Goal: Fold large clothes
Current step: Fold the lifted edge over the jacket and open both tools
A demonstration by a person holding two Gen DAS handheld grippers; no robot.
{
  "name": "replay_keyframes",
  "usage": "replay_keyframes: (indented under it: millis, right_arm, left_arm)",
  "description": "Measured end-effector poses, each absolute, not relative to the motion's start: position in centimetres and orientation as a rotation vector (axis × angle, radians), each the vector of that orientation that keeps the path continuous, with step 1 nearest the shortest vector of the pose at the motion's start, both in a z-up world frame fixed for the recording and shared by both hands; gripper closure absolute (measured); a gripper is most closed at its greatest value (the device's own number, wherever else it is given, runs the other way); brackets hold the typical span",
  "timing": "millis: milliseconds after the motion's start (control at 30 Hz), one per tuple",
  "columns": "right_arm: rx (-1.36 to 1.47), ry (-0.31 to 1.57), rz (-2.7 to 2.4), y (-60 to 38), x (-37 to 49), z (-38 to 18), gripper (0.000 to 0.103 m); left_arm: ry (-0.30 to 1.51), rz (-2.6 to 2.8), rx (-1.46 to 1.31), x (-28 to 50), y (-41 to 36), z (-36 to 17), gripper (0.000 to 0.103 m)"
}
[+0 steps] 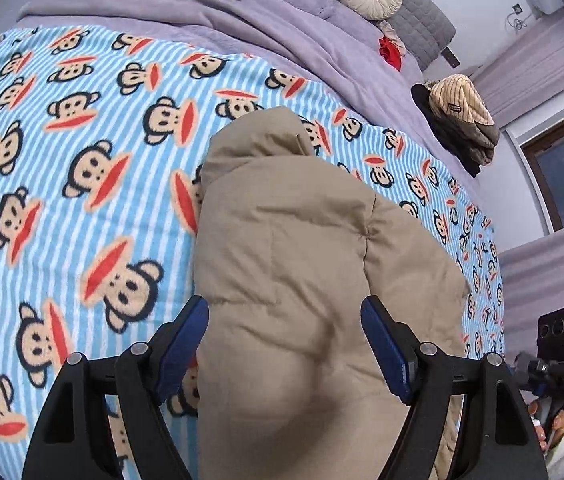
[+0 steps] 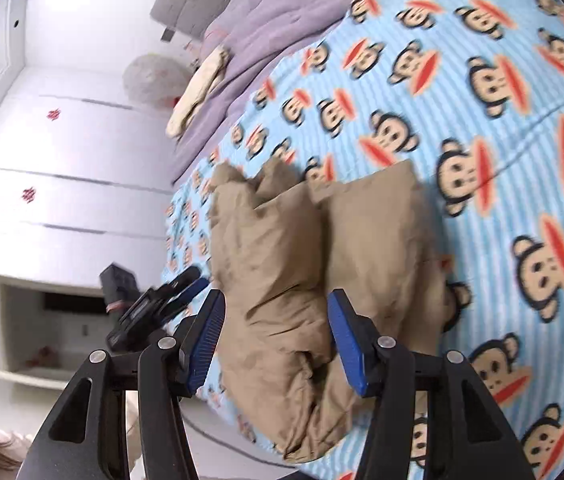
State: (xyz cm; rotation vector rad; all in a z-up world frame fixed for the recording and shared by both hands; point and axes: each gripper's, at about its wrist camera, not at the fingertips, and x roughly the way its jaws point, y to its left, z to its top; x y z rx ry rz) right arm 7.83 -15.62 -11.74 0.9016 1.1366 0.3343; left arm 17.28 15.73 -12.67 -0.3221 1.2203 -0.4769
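I read this as late in the fold. The puffy tan quilted jacket (image 1: 302, 280) lies gathered into a thick bundle on the blue-striped monkey-print fleece blanket (image 1: 62, 160), near the blanket's edge closest to me. My left gripper (image 1: 284, 344) hangs over the bundle with its blue pads apart, clamping nothing. My right gripper (image 2: 276, 338) also stands apart above the jacket, with padding in the gap between the pads but not pinched. From the right wrist view the bundle shows two lobes side by side, still loose and lumpy. I judge what remains is pressing it flat and squaring it, perhaps one more fold.
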Motion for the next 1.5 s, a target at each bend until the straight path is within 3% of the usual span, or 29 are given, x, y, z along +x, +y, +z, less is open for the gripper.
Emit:
replay_keyframes:
  millis: [100, 200, 300, 333, 467, 700, 1233, 1267, 1300, 1500]
  right_arm:
    - [0.851, 1.22, 0.311, -14.1, 10.3, -15.1, 0.045]
    - [1.062, 1.227, 0.292, -13.4, 11.9, -19.9, 0.043]
    - [1.028, 1.209, 0.32, -12.7, 11.7, -19.7, 0.085]
    - [0.949, 1.225, 0.287, -12.0, 12.2, -19.1, 0.087]
    - [0.7, 1.307, 0.134, -14.2, 9.2, -18.6, 0.088]
    - [0.767, 1.317, 0.049, -18.1, 6.6, -20.8, 0.088]
    - [0.549, 1.304, -0.054, -16.1, -0.1, -11.5, 0.083]
    - [0.541, 1.304, -0.052, -15.9, -0.6, -11.0, 0.083]
    - [0.531, 1.303, -0.049, -15.6, -1.0, -10.4, 0.083]
    - [0.48, 1.299, -0.049, -14.0, -2.5, -7.9, 0.083]
  left_arm:
    - [1.22, -0.464, -0.292, 18.8, 14.4, -12.5, 0.024]
    - [1.24, -0.441, -0.236, 19.0, 13.2, -13.0, 0.024]
    - [1.257, -0.416, -0.124, 18.8, 11.1, -13.8, 0.024]
    - [1.261, -0.416, -0.094, 18.7, 10.2, -14.0, 0.024]
    - [1.266, -0.443, -0.017, 17.8, 6.4, -14.3, 0.024]
    - [1.226, -0.448, 0.114, 14.7, 4.9, -11.6, 0.024]
    - [1.209, -0.361, 0.045, 6.8, 11.7, -5.6, 0.019]
    - [1.206, -0.35, 0.051, 6.4, 11.9, -5.3, 0.005]
    - [1.203, -0.335, 0.052, 6.0, 12.2, -5.0, 0.0]
    - [1.177, -0.282, 0.027, 4.4, 13.6, -3.3, 0.0]
